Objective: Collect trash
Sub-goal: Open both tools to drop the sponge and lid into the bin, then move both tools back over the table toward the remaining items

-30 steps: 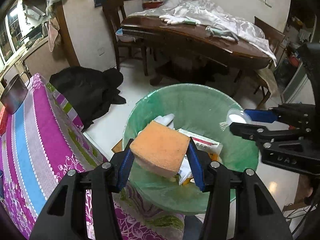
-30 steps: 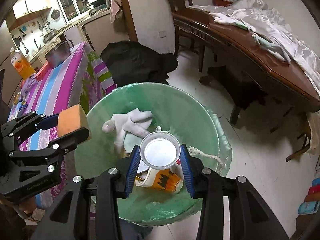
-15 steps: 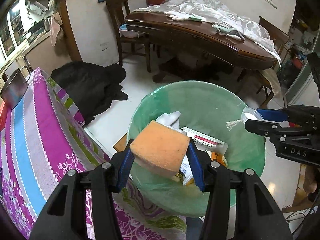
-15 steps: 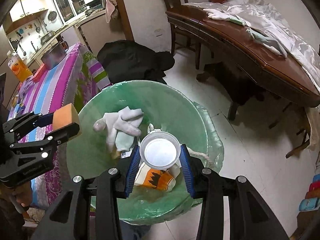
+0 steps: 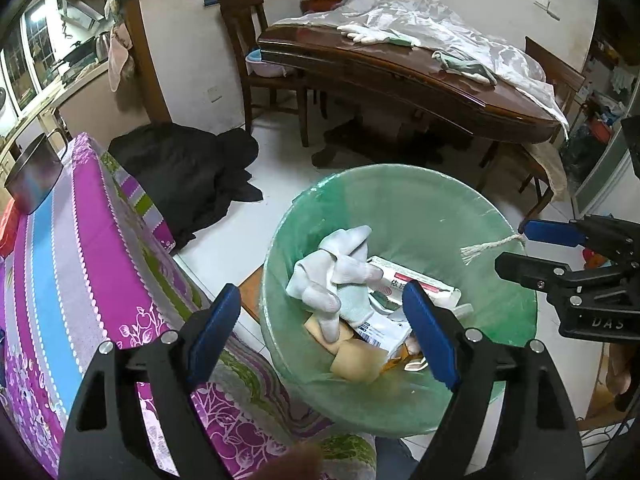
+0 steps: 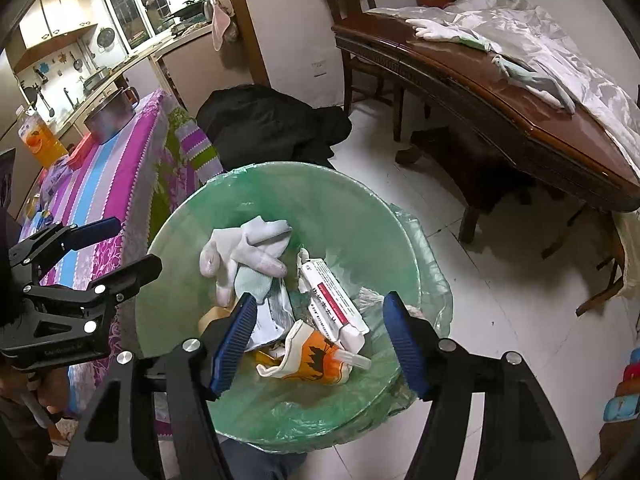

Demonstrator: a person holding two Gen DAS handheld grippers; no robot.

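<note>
The sponge [image 5: 354, 362] lay in the green-lined bin [image 5: 400, 200], just below and ahead of the left gripper [image 5: 324, 334], beside a white glove [image 5: 336, 276] and a red-and-white box [image 5: 416, 284]. That gripper's jaws had just been opening and stood apart, empty. The right gripper [image 6: 320, 336] had likewise just been opening and hung empty above an orange wrapper [image 6: 316, 360]. A striped tablecloth [image 5: 60, 280] lay to the left.

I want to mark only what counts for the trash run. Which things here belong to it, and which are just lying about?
Job:
- green-lined bin
- white gloves in it
- sponge in it
- left gripper, right gripper, both open, just released

Lying about:
- black clothing
- metal pot
- dining table
</note>
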